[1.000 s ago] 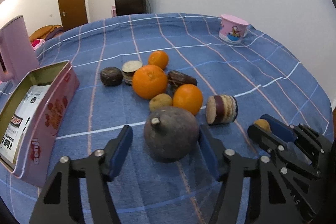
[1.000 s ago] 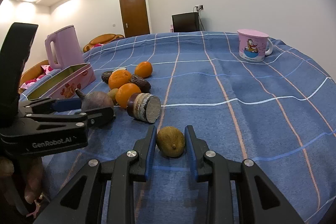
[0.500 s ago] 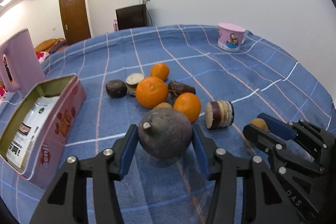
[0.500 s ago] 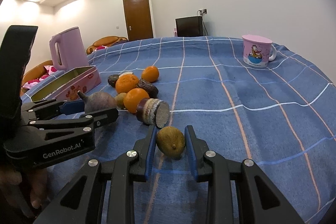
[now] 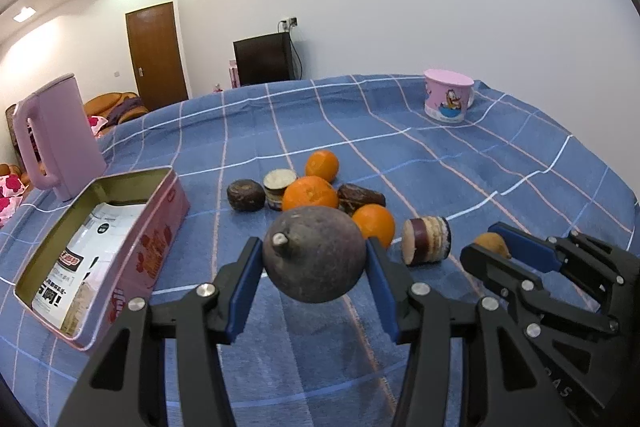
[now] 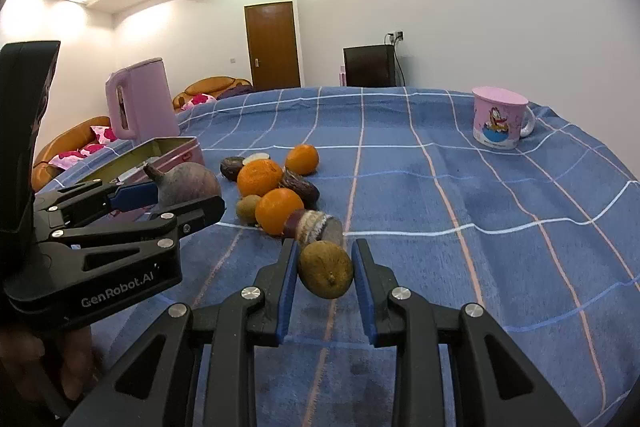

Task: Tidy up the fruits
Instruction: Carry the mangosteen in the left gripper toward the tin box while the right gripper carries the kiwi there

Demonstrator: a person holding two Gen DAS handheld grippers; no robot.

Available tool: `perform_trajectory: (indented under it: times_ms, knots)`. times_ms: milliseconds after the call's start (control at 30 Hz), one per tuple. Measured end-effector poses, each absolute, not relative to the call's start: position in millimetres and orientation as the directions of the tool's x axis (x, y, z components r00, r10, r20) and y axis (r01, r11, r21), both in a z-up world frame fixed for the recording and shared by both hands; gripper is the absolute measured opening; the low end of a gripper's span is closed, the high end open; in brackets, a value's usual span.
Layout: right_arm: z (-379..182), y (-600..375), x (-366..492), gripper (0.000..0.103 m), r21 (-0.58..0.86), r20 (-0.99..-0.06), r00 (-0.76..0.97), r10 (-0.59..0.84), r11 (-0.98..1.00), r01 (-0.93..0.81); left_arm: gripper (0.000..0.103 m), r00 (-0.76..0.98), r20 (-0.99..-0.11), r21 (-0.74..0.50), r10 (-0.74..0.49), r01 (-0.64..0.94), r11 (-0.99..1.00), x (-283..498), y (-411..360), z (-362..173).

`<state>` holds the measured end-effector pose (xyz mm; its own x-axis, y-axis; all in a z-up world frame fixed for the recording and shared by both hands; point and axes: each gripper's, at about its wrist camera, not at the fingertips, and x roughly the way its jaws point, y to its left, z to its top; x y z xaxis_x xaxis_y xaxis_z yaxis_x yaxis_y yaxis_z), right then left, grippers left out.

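- my left claw is clamped on the big dark round fruit, both blue pads pressed to its sides, stem nub pointing up-left, fruit lifted clear of the blue checked cloth on the worktop
- my right claw is squeezed on the small brown-green fruit, pads on both its sides, also off the cloth
- in the left wrist view the right claw sits off to the right of my left claw, a bit of its yellowish fruit showing between the blue pads
- in the right wrist view the left claw is off to the left with the dark fruit in it, someone's fingers under its body
- just past the left claw tips: fruit pile, three oranges, a dark date-like piece, a dark round lump, a cut slice with pale top
- a small kiwi-like fruit sits in the pile, left of the nearest orange
- cut purple-skinned chunk lies right of the left claw, between both claws, just ahead of the right claw tips
- open pink tin box is left of the left claw, printed packet inside
- pink kettle beyond the tin, far left
- pink cartoon mug far ahead to the right, well apart from the pile
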<state>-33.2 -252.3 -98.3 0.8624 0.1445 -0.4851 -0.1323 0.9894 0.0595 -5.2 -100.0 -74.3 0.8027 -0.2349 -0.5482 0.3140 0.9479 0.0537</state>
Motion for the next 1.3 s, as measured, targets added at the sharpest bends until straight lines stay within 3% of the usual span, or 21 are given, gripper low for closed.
perform_trajectory:
  times_ms: [1300]
  knots:
    - [-67.3, -232.5, -37.3, 0.029, 0.011, -0.381, 0.909, 0.171, 0.984, -0.18, 0.053, 0.894, -0.414, 0.076, -0.172, 0.223, 0.972, -14.6, -75.8, -45.7]
